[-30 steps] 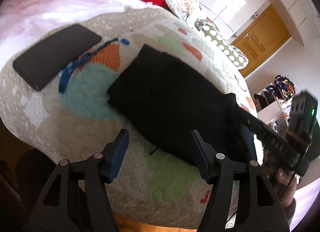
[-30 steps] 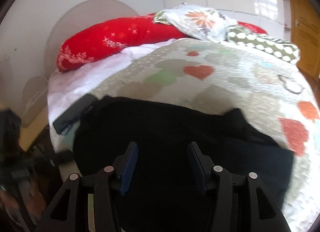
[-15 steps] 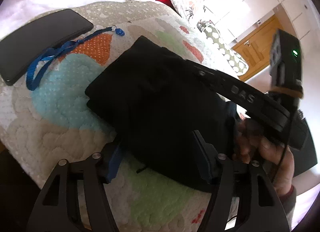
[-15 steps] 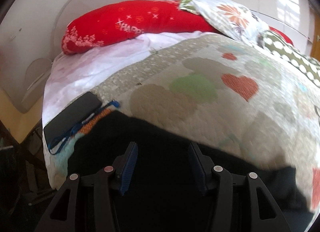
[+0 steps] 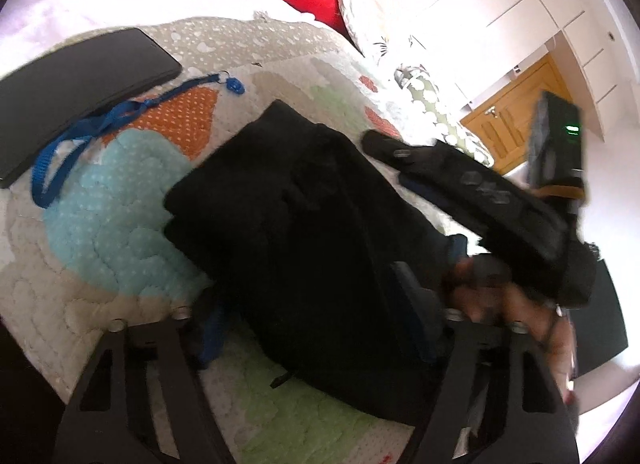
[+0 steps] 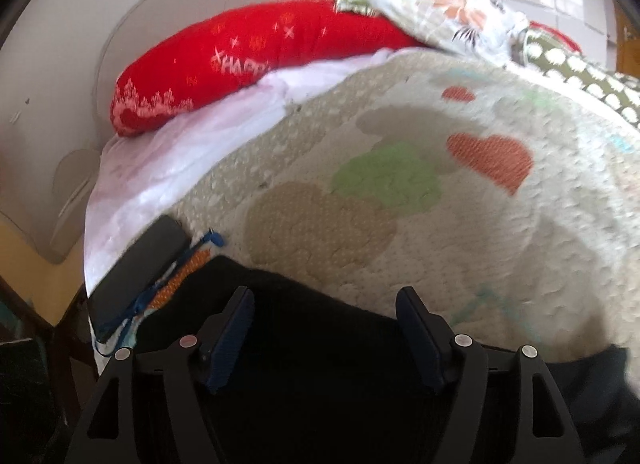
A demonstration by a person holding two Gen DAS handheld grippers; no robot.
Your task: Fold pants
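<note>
The black pants (image 5: 312, 232) lie in a compact, already doubled bundle on the quilt (image 5: 120, 223) of the bed, near its front edge, just beside a dark flat tablet-like slab (image 5: 80, 79) and a blue lanyard (image 5: 80, 131). The step in hand looks like a late one: the bundle is being gathered or squared, not spread out. The left tool (image 5: 316, 316) straddles the near end of the bundle, its jaws closing with the cloth between them; whether the pads already press on the fabric cannot be told, since the dark cloth hides the right pad. The right tool (image 6: 326, 328) hovers low over the far edge of the pants, its jaws opening, and in the right wrist view nothing shows pinched between its blue pads (image 6: 228, 328), only black cloth beneath them. In the left wrist view the person's hand (image 5: 516, 312) holding that tool crosses above the bundle. The next move probably calls for the left tool to finish its bite on the near edge while the right takes a fresh edge, so both can lift and lay the last fold evenly without dragging the layers apart.
</note>
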